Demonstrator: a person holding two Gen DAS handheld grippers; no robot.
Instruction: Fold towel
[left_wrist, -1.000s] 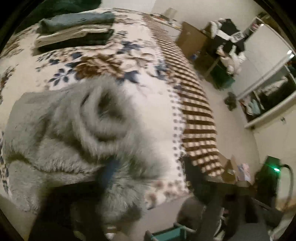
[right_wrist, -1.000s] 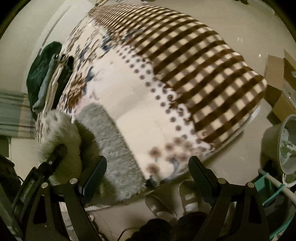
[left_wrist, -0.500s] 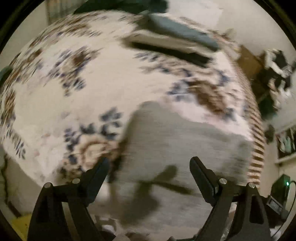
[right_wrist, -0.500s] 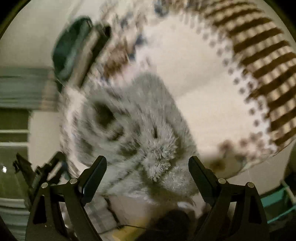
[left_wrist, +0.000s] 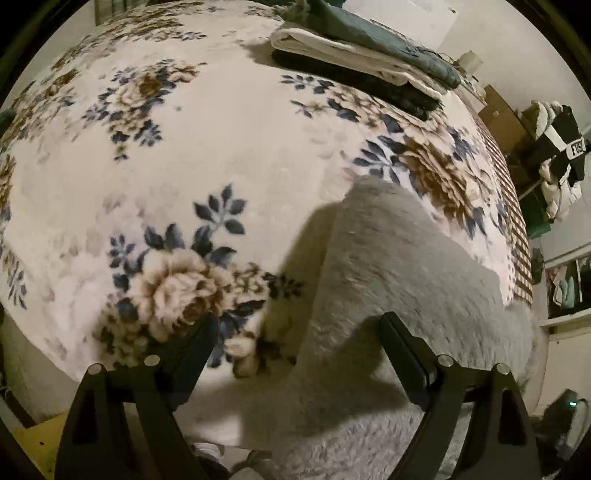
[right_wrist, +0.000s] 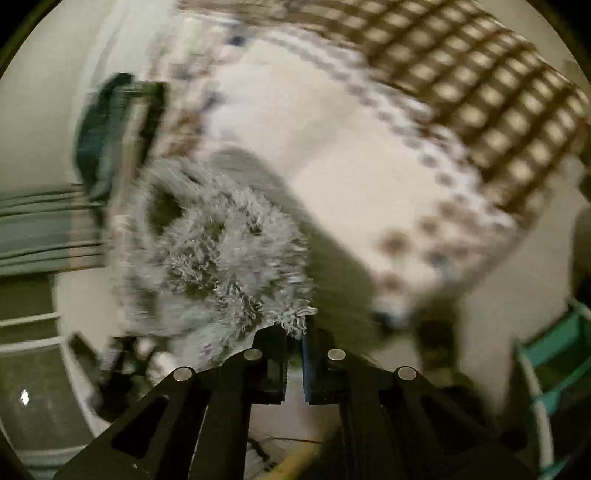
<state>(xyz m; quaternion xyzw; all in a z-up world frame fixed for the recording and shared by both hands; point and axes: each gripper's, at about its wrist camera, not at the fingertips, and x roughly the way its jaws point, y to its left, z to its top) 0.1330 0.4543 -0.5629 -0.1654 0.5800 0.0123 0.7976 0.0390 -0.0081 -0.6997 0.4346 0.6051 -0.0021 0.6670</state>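
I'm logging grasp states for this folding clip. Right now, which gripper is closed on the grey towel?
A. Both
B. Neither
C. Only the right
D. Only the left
C. The right gripper has its jaws nearly together, pinching a fluffy edge of the grey towel, while the left gripper stands wide open above the towel with nothing between its fingers.

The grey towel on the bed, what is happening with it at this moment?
A person is folding the grey towel on a bed with a flowered blanket, holding a gripper in each hand. The right gripper is shut on a fluffy corner of the towel. The left gripper is open above the towel's edge and holds nothing. A stack of folded cloths lies at the far side of the bed.
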